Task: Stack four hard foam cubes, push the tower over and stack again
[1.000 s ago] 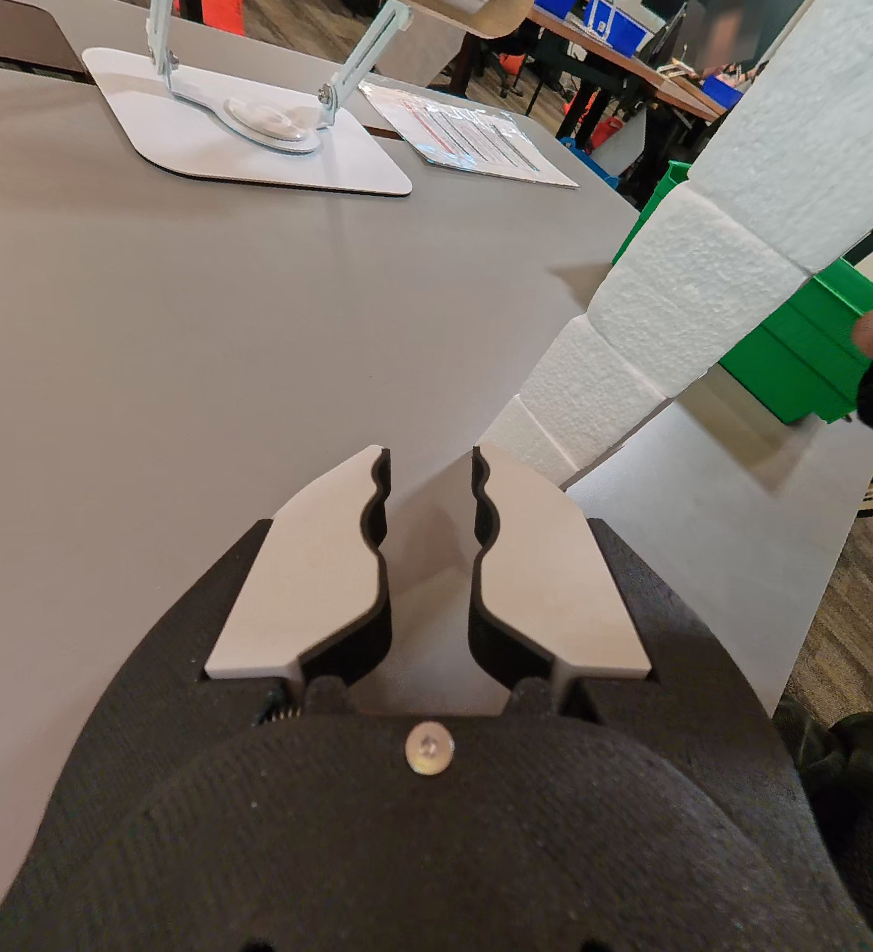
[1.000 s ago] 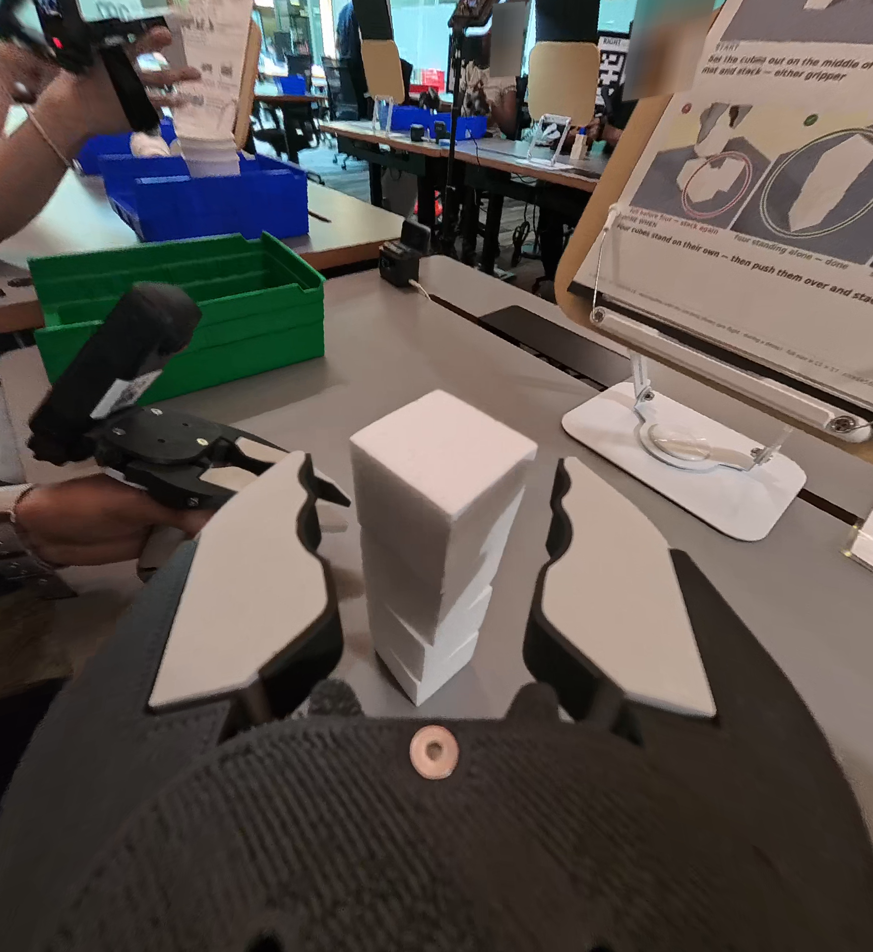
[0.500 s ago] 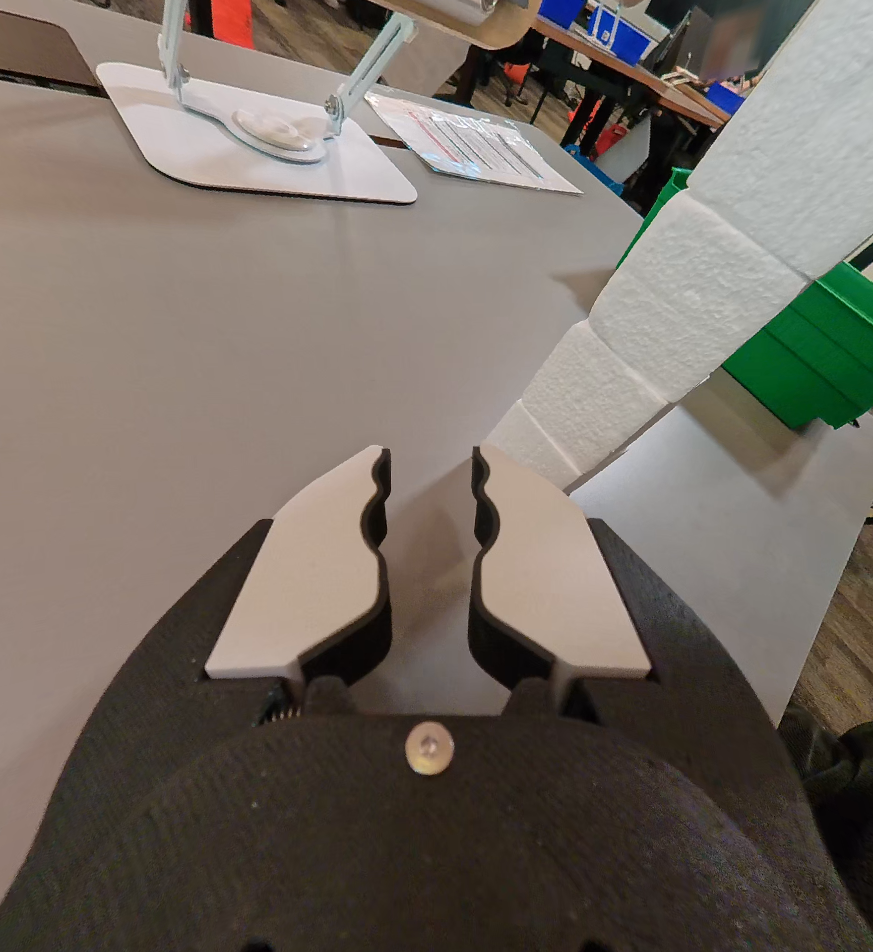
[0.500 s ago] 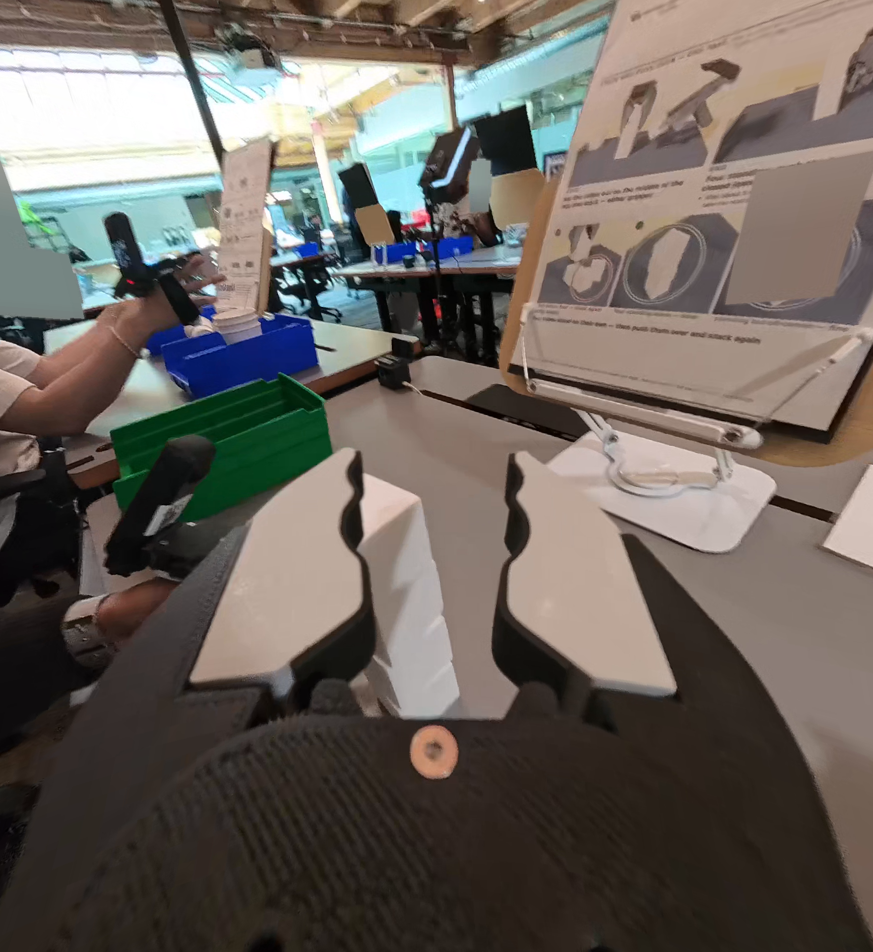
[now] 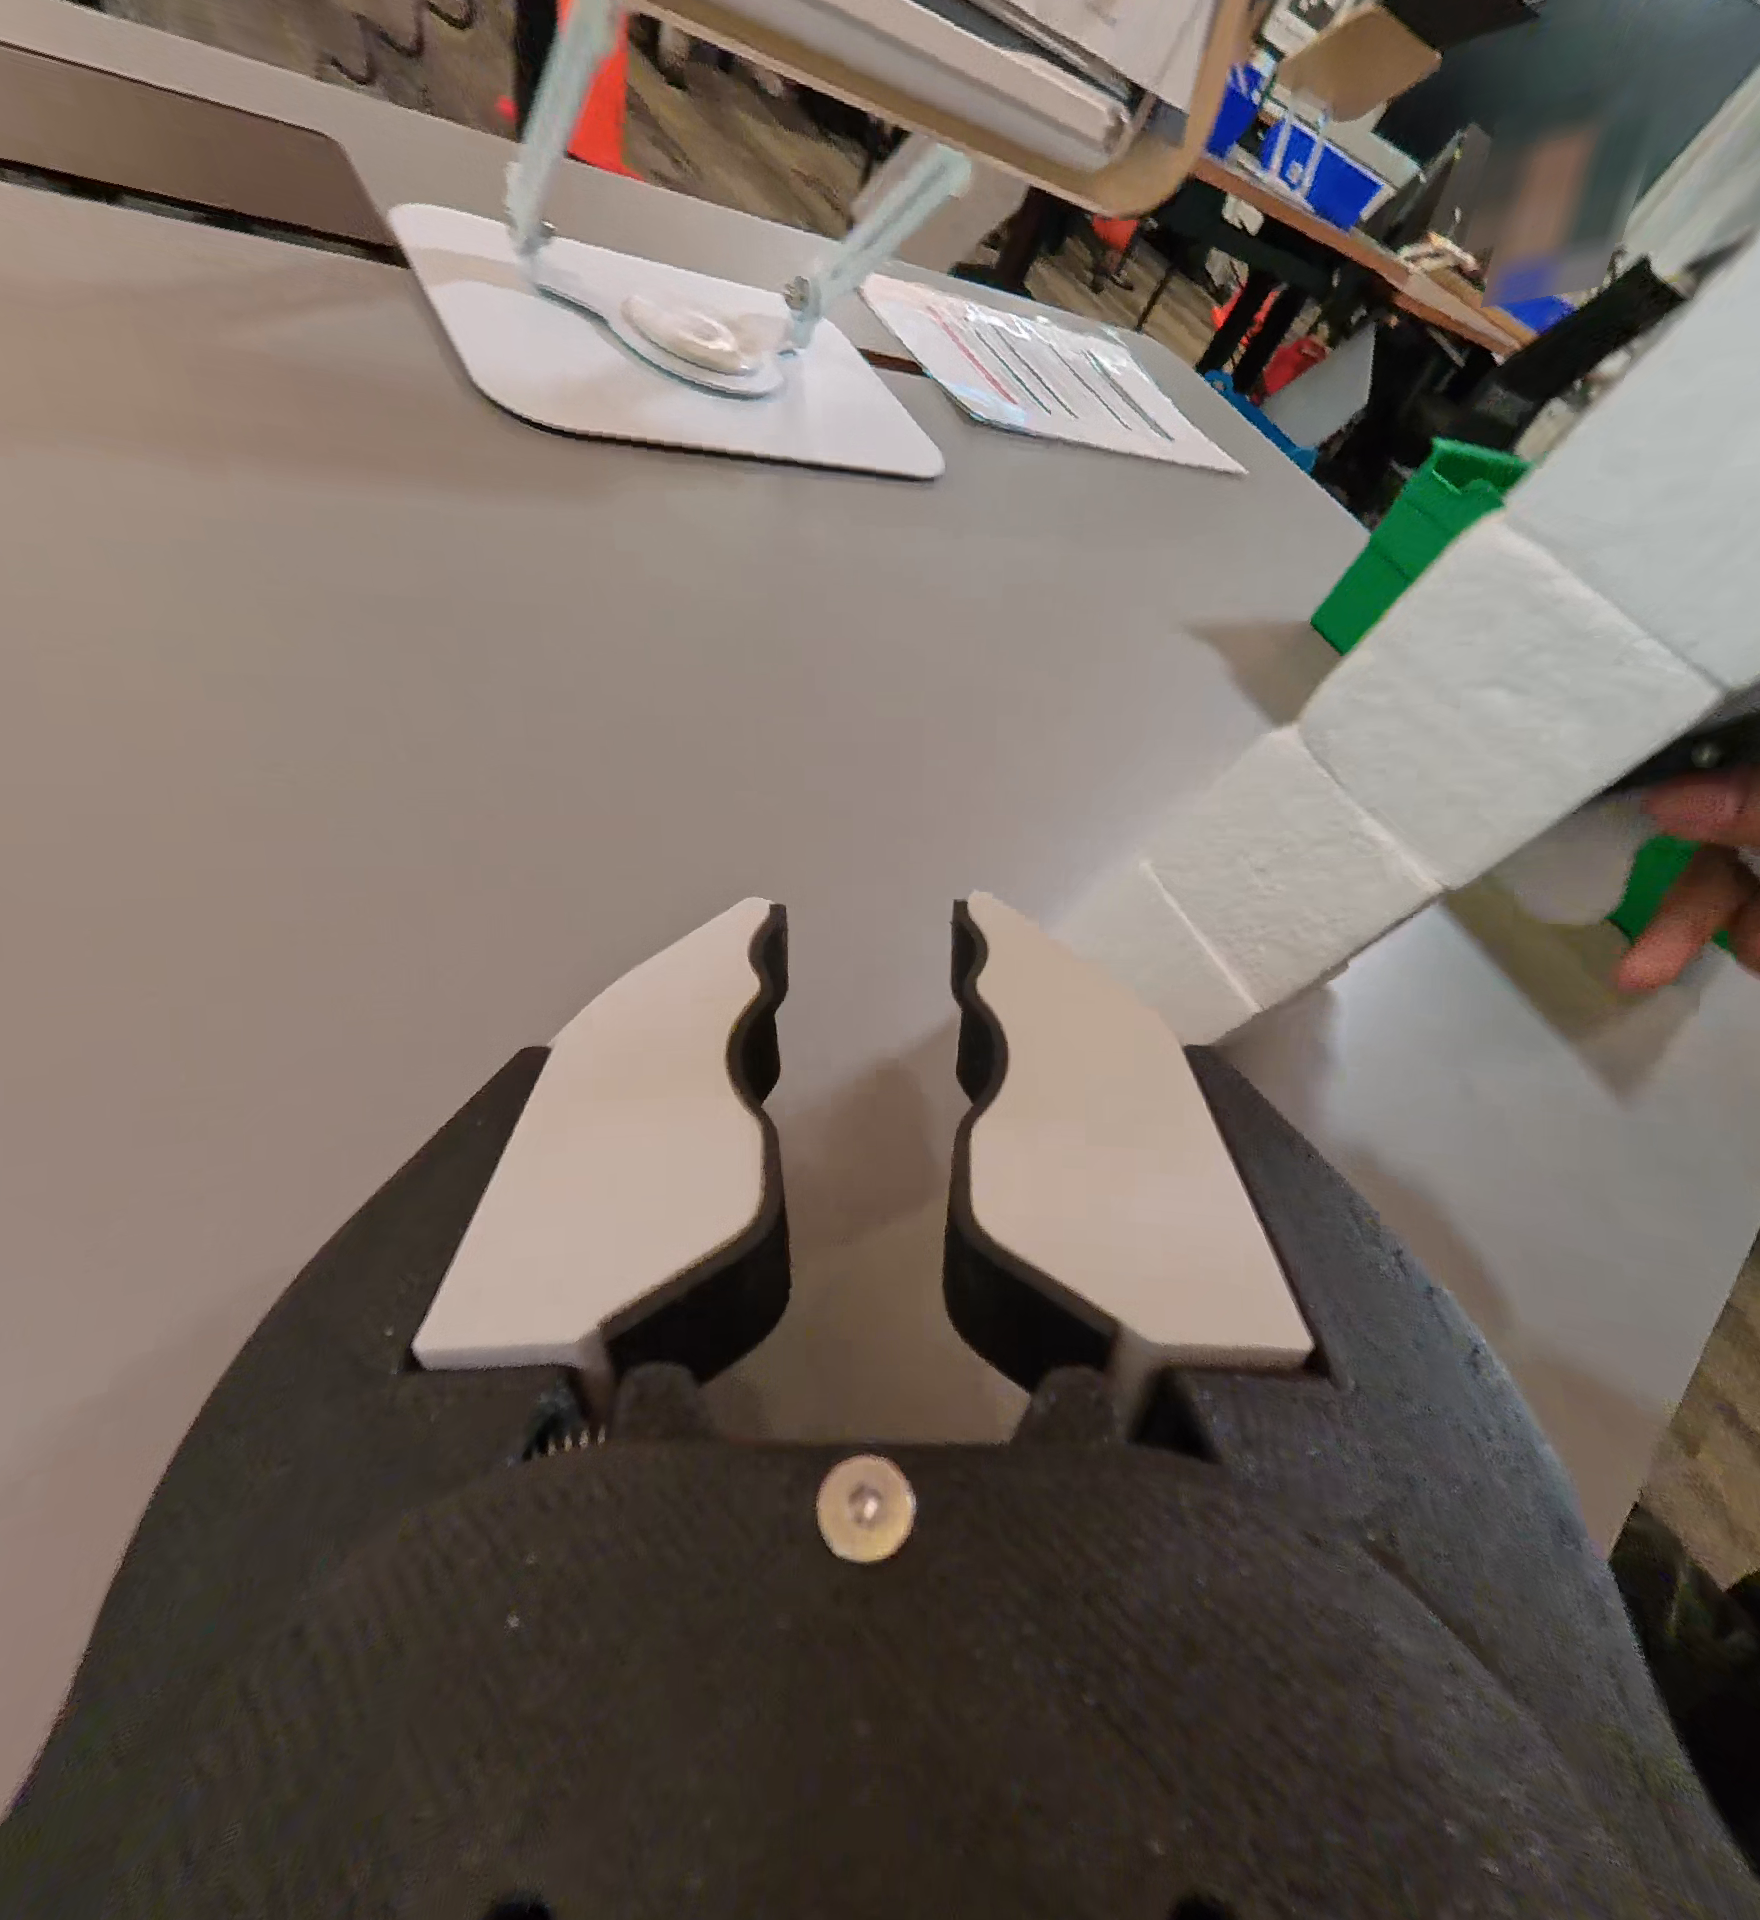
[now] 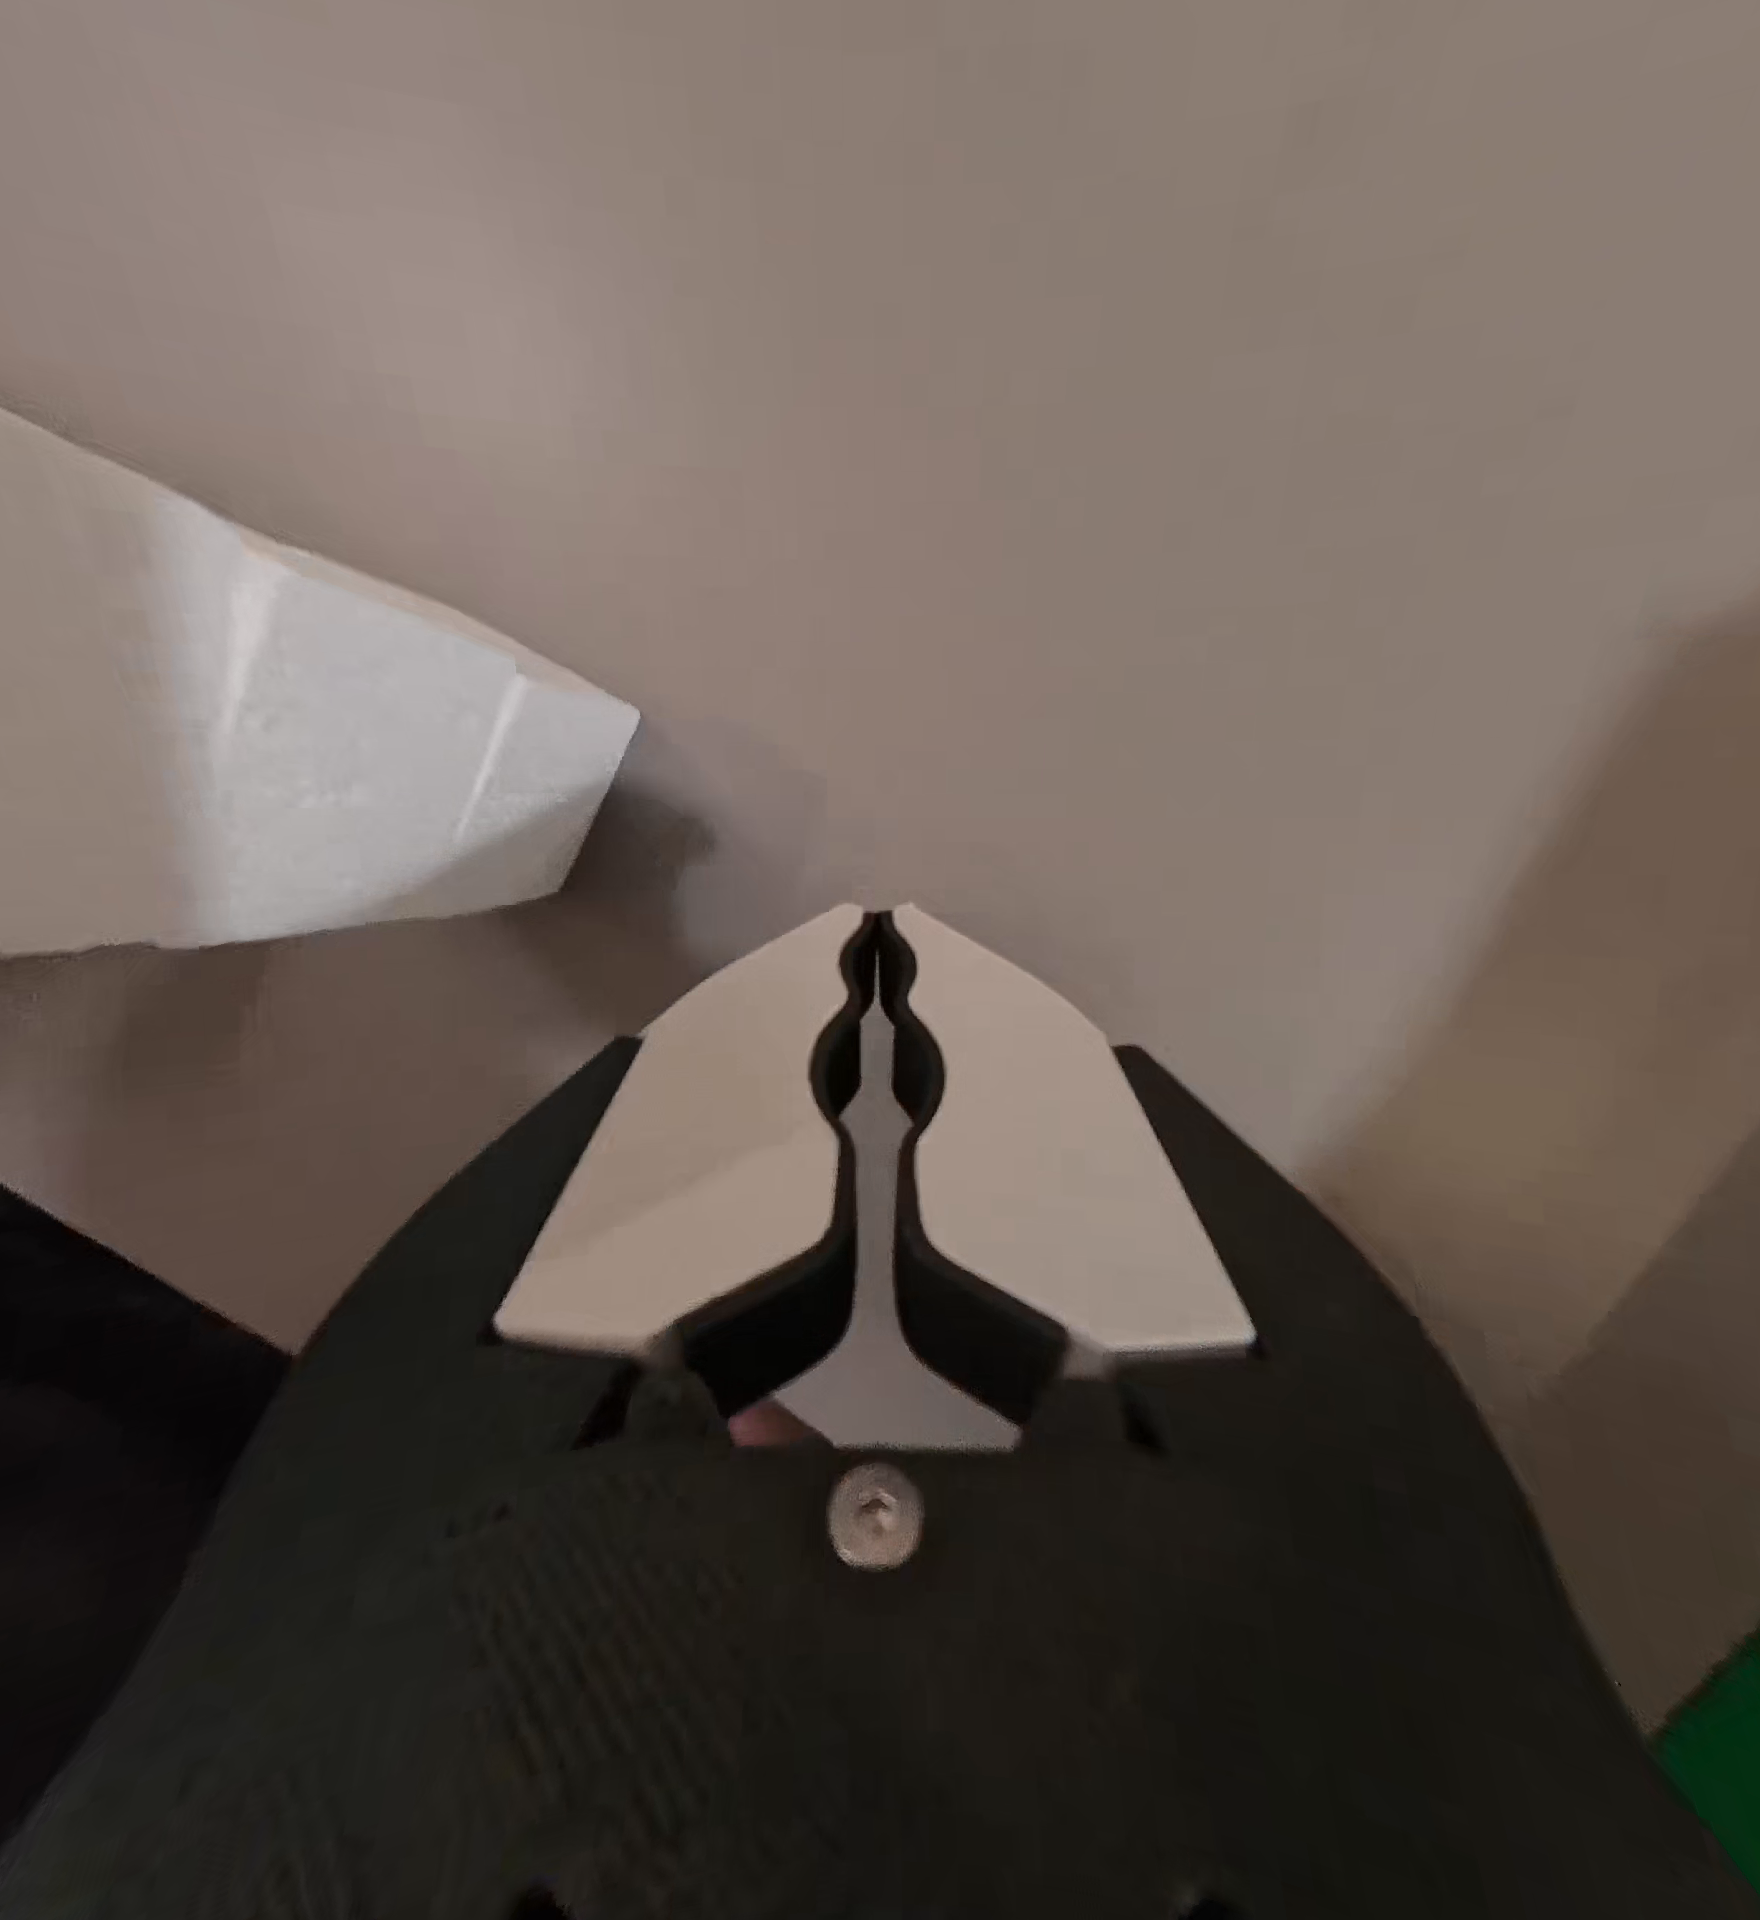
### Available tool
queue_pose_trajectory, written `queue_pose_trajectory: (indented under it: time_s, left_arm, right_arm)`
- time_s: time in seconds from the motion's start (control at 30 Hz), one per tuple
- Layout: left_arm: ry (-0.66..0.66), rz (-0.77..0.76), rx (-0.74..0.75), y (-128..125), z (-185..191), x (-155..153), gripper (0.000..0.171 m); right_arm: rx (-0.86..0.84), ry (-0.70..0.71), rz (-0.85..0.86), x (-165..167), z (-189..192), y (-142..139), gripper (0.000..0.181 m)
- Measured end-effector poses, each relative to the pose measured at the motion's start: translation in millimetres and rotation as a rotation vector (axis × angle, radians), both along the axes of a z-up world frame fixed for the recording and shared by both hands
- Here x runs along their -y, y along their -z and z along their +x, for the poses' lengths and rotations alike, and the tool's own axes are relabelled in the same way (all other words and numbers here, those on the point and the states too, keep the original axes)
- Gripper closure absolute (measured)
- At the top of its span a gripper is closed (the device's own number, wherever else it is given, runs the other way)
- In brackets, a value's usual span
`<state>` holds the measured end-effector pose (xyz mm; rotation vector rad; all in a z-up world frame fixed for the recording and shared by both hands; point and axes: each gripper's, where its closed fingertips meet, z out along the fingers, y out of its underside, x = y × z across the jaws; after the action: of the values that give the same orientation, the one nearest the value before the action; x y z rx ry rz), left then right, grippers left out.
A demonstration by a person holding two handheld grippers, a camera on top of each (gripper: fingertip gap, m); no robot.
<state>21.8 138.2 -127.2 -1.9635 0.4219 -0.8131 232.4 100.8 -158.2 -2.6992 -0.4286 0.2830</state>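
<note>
Four stacked white foam cubes [image 5: 1478, 707], one green bin [image 5: 1406, 540], one document stand [image 5: 668, 343].

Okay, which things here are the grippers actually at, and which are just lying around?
At the grippers: white foam block stack, just right of the open, empty left gripper; the shut right gripper is beside it.

Lying about: white stand base, laminated sheet, green bin, grey table.

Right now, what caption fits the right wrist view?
Right gripper, fingers shut and empty, points down at grey table beside white foam block stack.
</note>
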Motion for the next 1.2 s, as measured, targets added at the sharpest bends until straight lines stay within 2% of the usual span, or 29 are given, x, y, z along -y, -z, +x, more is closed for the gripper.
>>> queue_pose_trajectory:
  time_s: [0.13,0.23,0.3,0.37,0.47,0.53,0.63,0.77,0.9,0.97,1.07,1.2]
  left_arm:
    - [-0.081,-0.016,0.045,-3.2,-24.0,-11.0,0.141]
    - [-0.181,0.004,0.049,-7.2,-47.7,-18.4,0.139]
    - [-0.331,0.051,0.041,-14.9,-75.0,-26.7,0.135]
    - [-0.52,0.145,0.049,-32.3,-111.3,-31.5,0.132]
    - [-0.764,0.312,0.089,-66.2,-166.5,-22.5,0.133]
    - [-0.82,0.389,0.135,-82.5,-186.2,-14.9,0.136]
    - [-0.847,0.372,0.135,-79.4,-198.1,-17.7,0.136]
    - [-0.824,0.329,0.162,-73.3,-190.8,-25.5,0.135]
    - [-0.82,0.438,0.152,-91.2,-182.5,-25.4,0.137]
    - [-0.795,0.483,0.144,-98.1,-173.5,-25.5,0.137]
    - [-0.741,0.518,0.127,-102.4,-157.0,-26.8,0.137]
    - [-0.659,0.536,0.127,-103.9,-137.1,-28.1,0.136]
  right_arm:
    - [-0.006,0.008,-0.046,-2.3,-11.4,13.0,0.181]
    - [-0.114,-0.057,-0.05,-4.4,-52.1,-0.9,0.181]
    - [-0.257,-0.118,0.003,-13.4,-94.8,-28.5,0.181]
    - [-0.286,-0.161,0.068,-22.7,-119.9,-50.3,0.181]
    - [-0.234,-0.181,0.198,-34.9,-122.7,-67.0,0.181]
    - [-0.247,-0.18,0.194,-32.2,-113.3,-67.1,0.181]
    - [-0.268,-0.137,0.233,-34.3,-86.7,-69.8,0.175]
    - [-0.412,-0.153,0.359,-32.1,-63.1,-88.3,0.163]
    - [-0.503,-0.21,0.609,-32.2,-41.4,-105.7,0.152]
    - [-0.535,-0.201,0.716,-33.2,-34.2,-110.9,0.137]
    - [-0.452,-0.238,0.789,-33.4,-30.8,-101.3,0.127]
    - [-0.345,-0.223,0.887,-34.8,-31.4,-93.2,0.131]
